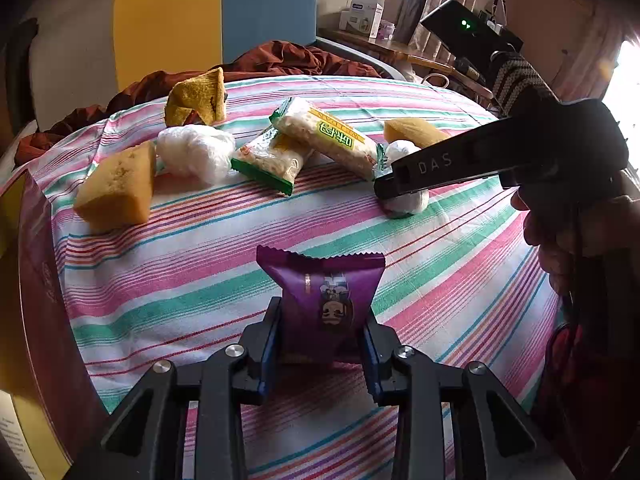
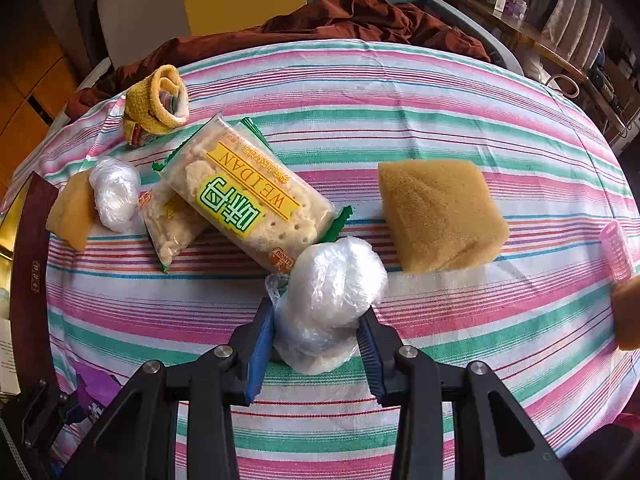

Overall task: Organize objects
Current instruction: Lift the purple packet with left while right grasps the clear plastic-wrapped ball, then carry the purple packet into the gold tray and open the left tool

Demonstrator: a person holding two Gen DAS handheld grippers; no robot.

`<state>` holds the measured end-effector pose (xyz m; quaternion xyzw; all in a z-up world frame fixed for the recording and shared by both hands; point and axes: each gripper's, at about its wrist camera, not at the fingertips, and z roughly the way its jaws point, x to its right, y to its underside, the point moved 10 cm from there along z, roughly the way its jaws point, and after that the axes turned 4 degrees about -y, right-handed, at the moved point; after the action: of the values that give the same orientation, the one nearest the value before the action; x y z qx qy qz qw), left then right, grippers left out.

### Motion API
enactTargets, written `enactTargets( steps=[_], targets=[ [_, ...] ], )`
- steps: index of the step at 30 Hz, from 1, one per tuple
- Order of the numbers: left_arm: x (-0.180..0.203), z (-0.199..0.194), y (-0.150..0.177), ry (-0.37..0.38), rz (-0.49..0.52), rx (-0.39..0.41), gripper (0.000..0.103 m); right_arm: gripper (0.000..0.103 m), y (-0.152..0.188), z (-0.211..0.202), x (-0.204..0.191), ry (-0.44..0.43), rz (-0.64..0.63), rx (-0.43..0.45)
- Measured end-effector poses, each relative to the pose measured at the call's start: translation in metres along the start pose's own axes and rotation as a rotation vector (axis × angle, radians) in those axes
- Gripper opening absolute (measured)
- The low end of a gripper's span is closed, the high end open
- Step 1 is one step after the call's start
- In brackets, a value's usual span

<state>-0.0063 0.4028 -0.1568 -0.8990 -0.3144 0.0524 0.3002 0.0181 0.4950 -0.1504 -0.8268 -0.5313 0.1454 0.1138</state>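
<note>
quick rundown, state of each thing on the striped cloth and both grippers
left gripper: shut on purple packet
right gripper: shut on plastic-wrapped ball
WEIDAN cracker pack: sealed, lying across a second pack
sponge: loose on cloth
yellow towel: rolled

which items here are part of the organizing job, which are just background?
Job: purple snack packet in left gripper; plastic-wrapped ball in right gripper; cracker packs; sponges; rolled yellow cloth.
Background: rust blanket, boxes on the shelf.
</note>
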Motion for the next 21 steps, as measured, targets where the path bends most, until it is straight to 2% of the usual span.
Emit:
enactTargets(
  steps=[15, 21],
  targets=[
    [-0.005, -0.041, 0.009, 0.041, -0.035, 0.055, 0.035, 0.039, 0.008, 0.006, -0.019, 0.044, -0.077, 0.004],
    [-0.021, -0.082, -0.002, 0.062, -0.089, 0.124, 0.035, 0.039, 0.006, 0.01, -0.025, 0.047, -0.087, 0.003]
  ],
)
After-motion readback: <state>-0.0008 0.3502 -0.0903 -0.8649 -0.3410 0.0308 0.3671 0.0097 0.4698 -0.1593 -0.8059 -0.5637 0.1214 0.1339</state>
